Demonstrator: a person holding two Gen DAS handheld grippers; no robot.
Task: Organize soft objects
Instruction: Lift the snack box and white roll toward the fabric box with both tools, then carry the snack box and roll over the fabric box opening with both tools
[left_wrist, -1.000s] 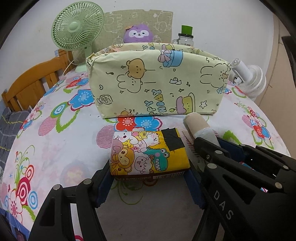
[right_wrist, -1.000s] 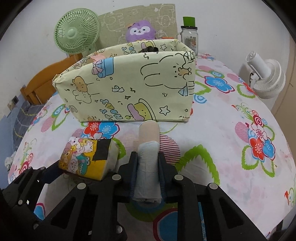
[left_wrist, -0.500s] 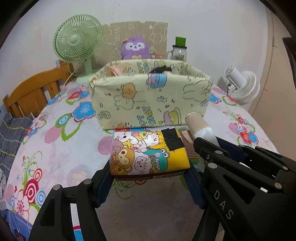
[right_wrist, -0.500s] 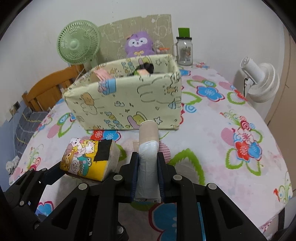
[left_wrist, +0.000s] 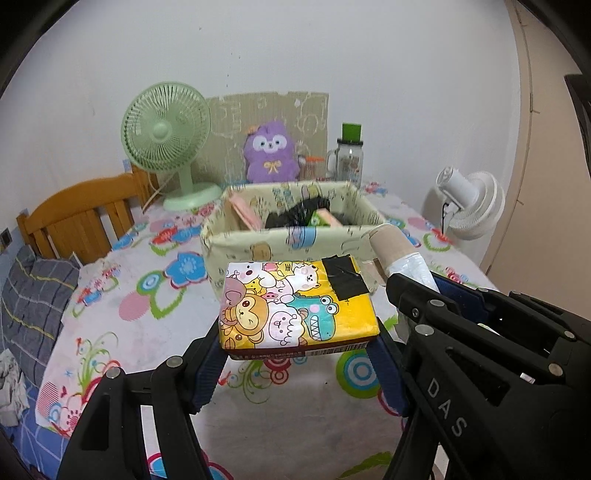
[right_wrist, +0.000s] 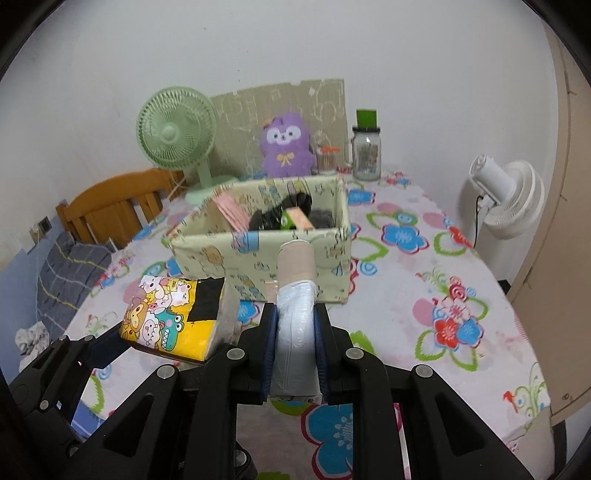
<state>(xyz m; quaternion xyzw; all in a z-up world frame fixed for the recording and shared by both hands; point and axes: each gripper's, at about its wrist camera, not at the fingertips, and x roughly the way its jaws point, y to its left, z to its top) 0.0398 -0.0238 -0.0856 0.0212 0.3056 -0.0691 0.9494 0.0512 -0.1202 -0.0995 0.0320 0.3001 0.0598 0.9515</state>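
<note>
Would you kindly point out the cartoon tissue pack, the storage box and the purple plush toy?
cartoon tissue pack (left_wrist: 295, 306), left wrist view, printed top face.
storage box (right_wrist: 207, 254), right wrist view, front wall.
purple plush toy (left_wrist: 271, 153), left wrist view, its belly.

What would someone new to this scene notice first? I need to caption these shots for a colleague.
Closest to both cameras are the held items: the left gripper clamps a yellow cartoon tissue pack, and the right gripper grips a plastic-wrapped roll. Just beyond them on the flowered tablecloth stands an open fabric bin already holding things, with a purple plush by the wall behind it.
</note>
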